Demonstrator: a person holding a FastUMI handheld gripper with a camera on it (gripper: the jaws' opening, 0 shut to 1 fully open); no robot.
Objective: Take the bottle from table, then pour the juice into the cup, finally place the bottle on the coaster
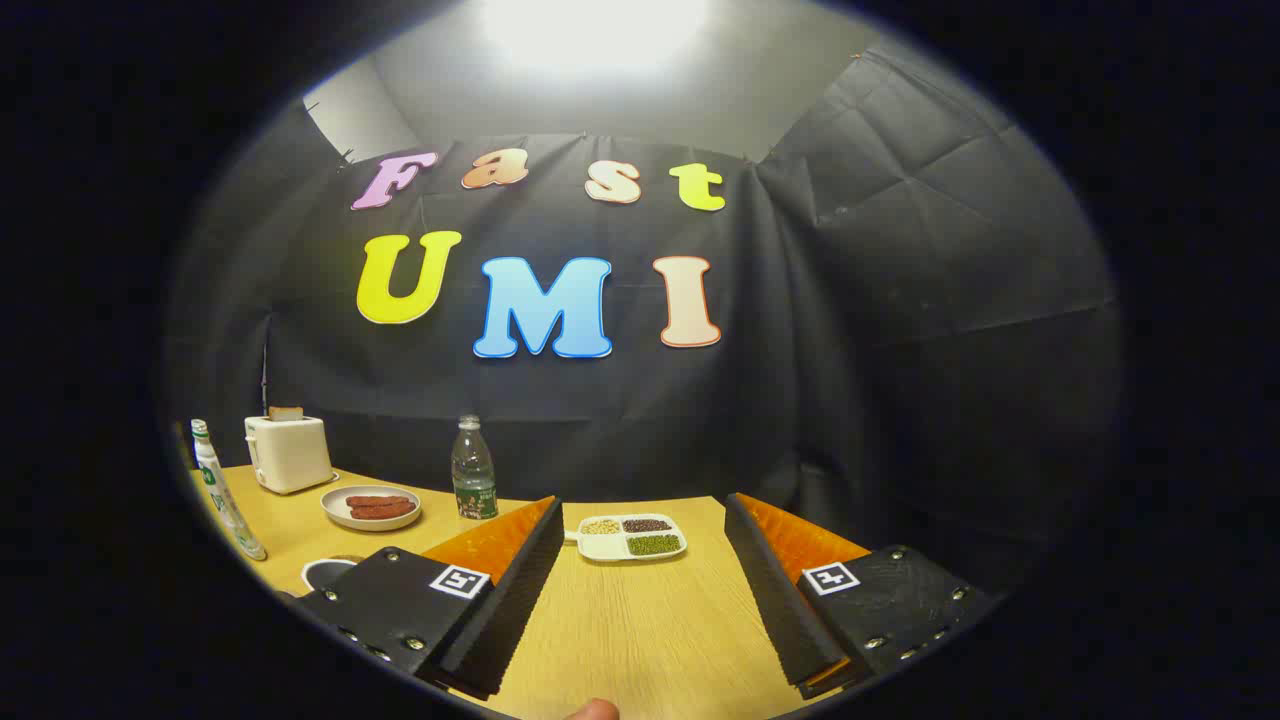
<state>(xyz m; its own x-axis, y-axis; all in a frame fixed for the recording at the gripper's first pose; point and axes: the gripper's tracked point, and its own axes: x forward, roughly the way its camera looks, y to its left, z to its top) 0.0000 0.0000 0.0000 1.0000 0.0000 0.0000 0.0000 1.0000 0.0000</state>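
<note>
A clear plastic bottle (474,468) with a green label stands upright near the table's back edge, beyond my left finger. A second, slim white-and-green bottle (226,492) stands at the table's far left. A white-rimmed cup (326,572) with a dark inside sits just left of my left finger, which partly hides it. My gripper (642,502) hovers low over the wooden table (640,630). It is open wide, with nothing between its fingers.
A white toaster (288,452) holding a slice stands at the back left. A plate of sausages (371,507) lies beside the clear bottle. A divided white tray of beans (630,537) sits just ahead, between the fingers. A person's fingertip (592,710) shows at the near edge.
</note>
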